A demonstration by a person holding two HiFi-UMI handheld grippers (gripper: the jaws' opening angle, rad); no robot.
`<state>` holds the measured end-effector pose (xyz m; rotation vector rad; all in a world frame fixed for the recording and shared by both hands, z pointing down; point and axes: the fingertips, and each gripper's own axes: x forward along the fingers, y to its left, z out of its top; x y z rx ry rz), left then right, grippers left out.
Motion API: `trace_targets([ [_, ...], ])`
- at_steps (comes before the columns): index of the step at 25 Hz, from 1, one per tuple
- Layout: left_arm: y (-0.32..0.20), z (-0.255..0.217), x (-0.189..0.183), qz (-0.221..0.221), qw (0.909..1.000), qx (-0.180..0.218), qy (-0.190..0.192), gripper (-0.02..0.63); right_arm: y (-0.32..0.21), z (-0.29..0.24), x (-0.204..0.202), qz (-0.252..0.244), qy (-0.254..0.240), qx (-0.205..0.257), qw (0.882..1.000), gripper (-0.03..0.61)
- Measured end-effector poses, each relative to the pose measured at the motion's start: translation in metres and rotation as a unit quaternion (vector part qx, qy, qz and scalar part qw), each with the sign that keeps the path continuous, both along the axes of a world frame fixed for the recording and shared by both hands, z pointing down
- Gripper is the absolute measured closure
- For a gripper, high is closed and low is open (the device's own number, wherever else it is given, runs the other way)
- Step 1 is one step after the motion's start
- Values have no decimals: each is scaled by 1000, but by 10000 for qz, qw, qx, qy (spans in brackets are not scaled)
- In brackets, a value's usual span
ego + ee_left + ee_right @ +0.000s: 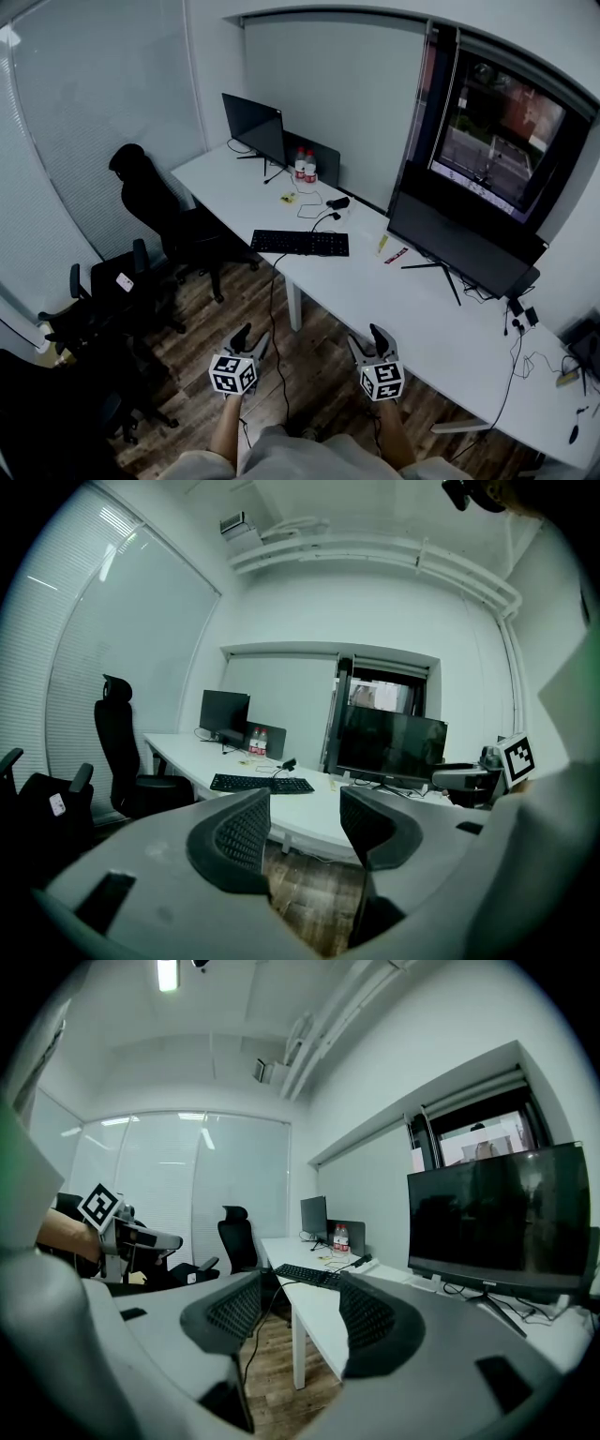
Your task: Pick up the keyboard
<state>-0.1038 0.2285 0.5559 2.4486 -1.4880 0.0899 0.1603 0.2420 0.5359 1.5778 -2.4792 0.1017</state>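
Observation:
A black keyboard [300, 243] lies near the front edge of the long white desk [422, 319], its cable hanging over the edge to the floor. It also shows small and far off in the left gripper view as the keyboard [262, 784] and in the right gripper view as the keyboard [307, 1275]. My left gripper [251, 339] and right gripper [367, 340] are held over the wooden floor, well short of the desk. Both are open, with nothing between the jaws of the left gripper [305, 829] or the right gripper [298, 1312].
A large monitor [457, 246] stands to the right of the keyboard, a smaller one [253, 128] at the far end beside two bottles [305, 166]. A mouse [338, 202] and cables lie behind the keyboard. Black office chairs [155, 211] stand left of the desk.

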Motion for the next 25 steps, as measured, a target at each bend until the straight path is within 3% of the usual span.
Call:
trace_targets([
  [14, -24, 10, 7, -67, 9999, -59, -46, 387, -28, 8, 11, 34, -28, -48, 10000, 351],
  [25, -94, 15, 0, 9, 10000, -68, -12, 391, -91, 14, 6, 162, 5, -97, 9998, 357],
])
